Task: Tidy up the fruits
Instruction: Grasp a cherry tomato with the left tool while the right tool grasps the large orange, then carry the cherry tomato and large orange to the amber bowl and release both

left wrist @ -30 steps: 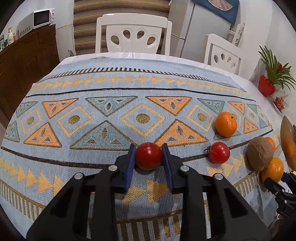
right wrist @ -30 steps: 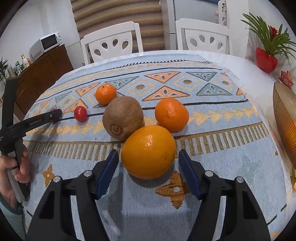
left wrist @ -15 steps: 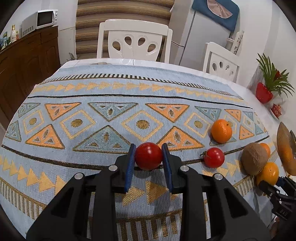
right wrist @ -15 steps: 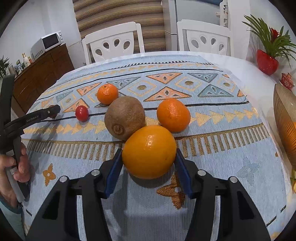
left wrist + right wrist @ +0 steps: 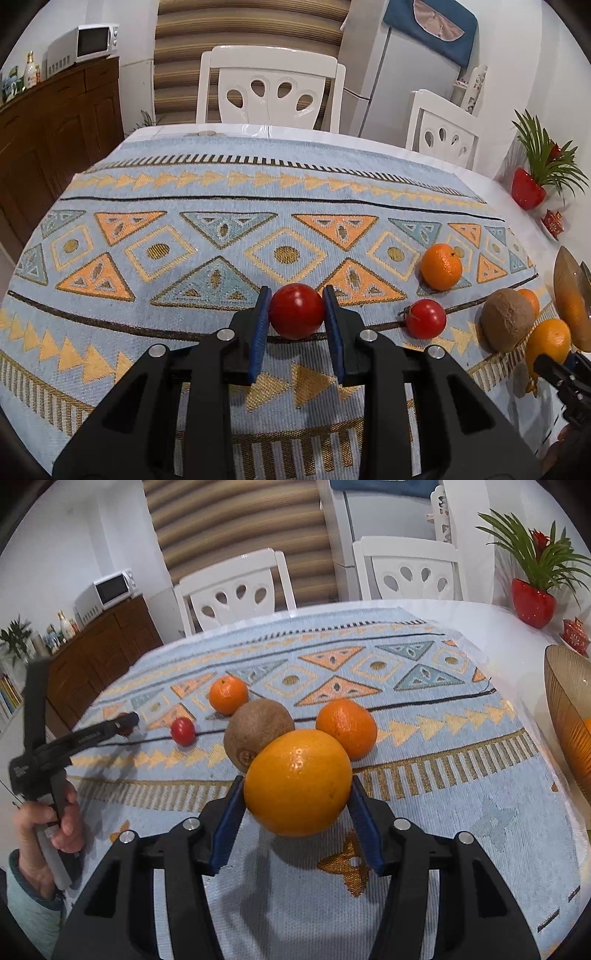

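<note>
right gripper (image 5: 297, 806) has gone from open to clamped on the orange (image 5: 297, 782) and lifted it at frame centre, left gripper (image 5: 296, 315) still pinches a tomato (image 5: 296, 311) mid-frame, so both look ready for the bowl (image 5: 569, 716) at right edge.

The ribbed bowl (image 5: 569, 716) is cut off at the right edge, and the large orange (image 5: 297, 782) hides the kiwi's (image 5: 255, 728) near side
</note>
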Motion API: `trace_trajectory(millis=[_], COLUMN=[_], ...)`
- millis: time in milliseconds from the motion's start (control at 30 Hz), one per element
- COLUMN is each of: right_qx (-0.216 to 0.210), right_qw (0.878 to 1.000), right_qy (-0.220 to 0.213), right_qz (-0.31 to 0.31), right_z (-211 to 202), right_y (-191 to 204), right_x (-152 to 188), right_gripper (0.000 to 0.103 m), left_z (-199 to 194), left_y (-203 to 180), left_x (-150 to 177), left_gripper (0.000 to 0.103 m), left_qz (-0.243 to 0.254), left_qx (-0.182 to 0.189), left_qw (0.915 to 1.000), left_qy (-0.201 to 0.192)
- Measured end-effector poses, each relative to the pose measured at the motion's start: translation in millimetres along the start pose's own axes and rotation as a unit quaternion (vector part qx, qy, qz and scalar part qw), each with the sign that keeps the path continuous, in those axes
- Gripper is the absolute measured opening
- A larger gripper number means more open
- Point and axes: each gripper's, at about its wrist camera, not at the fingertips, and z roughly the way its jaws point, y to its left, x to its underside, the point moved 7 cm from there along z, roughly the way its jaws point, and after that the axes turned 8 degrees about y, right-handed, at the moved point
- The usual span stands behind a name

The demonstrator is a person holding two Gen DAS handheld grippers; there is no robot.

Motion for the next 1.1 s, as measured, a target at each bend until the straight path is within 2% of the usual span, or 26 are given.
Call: trace_trajectory(millis=[200, 400, 467, 567, 700, 800, 933, 1033, 1100], right_qx=[-0.018, 0.014, 0.023, 0.020, 0.032, 0.053, 0.086, 0.096, 0.104], right_qw=[1.000, 0.997, 0.995, 0.991, 0.983, 0.978, 0.971, 0.967, 0.964], right_qy=[-0.008, -0.048, -0.057, -0.063, -0.090, -0.109, -0.111, -0.101, -0.094], right_qz=[0.013, 0.053, 0.078, 0.114, 0.154, 0.169, 0.192, 0.215, 0.224], right_z=[-4.8, -23.2, -30.9, -47.2, -88.0, -117.9, -144.0, -156.1, -160.4], right_y=[-3.7, -22.1, -35.7, -62.8, -110.4, -148.3, -204.6, -247.3, -271.1], right_x=[-2.7, -5.7, -6.5, -5.0, -7.9, -12.8, -18.7, -23.4, -26.8], right_gripper=[0.054, 0.054, 0.054, 0.054, 0.054, 0.054, 0.054, 0.054, 0.054], left_z=[-8.5, -11.7, -19.9, -41.0, -68.3, -81.0, -79.9, -70.2, -62.4], left_y=[-16.1, -22.1, -35.2, -70.1, -135.9, -196.1, -284.0, -337.0, -366.1], left_x=[1.3, -0.4, -1.2, -5.8, -18.6, -25.4, -26.1, -21.7, -17.9], left_gripper=[0.027, 0.027, 0.027, 0.027, 0.027, 0.027, 0.027, 0.027, 0.027], left_qz=[0.044, 0.050, 0.063, 0.107, 0.150, 0.172, 0.190, 0.200, 0.213], left_qx=[-0.031, -0.049, -0.045, -0.047, -0.006, 0.052, 0.147, 0.190, 0.199], left_qw=[0.9983, 0.9975, 0.9970, 0.9927, 0.9873, 0.9822, 0.9703, 0.9612, 0.9564], left_qy=[-0.023, -0.010, -0.009, -0.027, -0.051, -0.055, -0.026, -0.005, 0.001])
